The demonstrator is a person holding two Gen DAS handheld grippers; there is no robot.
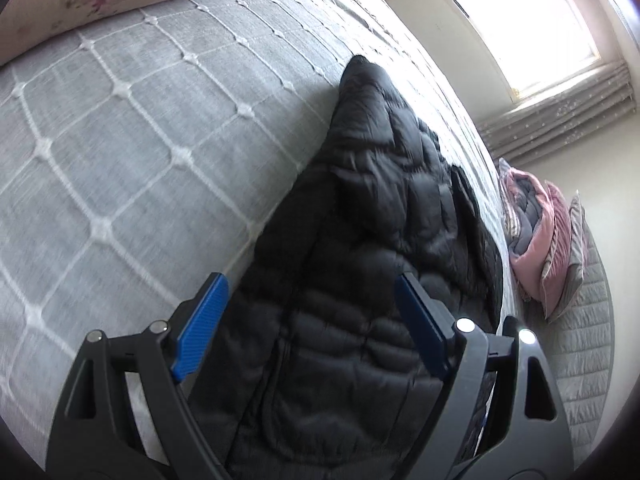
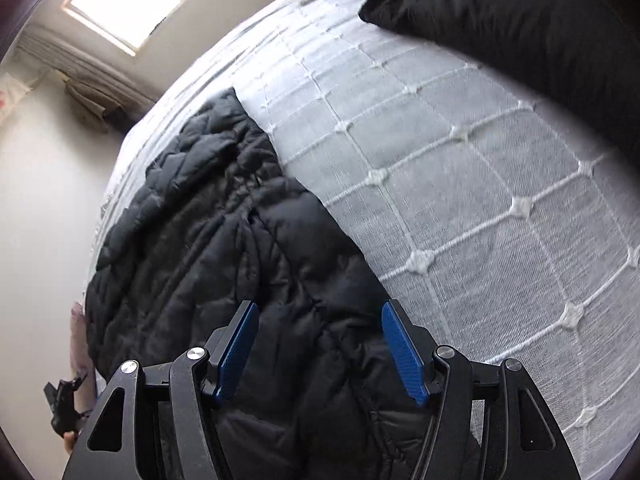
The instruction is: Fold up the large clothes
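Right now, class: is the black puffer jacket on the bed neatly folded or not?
Not neatly folded: the black puffer jacket lies rumpled and long on the bedspread.

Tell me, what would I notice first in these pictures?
A puffy black jacket lies along the edge of the bed, on a grey cover with white criss-cross lines. A bright window glows past the bed's far end. Blue jaws stand open over the jacket in both views.

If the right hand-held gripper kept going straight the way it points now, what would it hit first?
Most likely the black puffer jacket spread on the bed's gray quilted cover. The right hand-held gripper points down at it, pads apart with nothing between them; depth is hard to judge.
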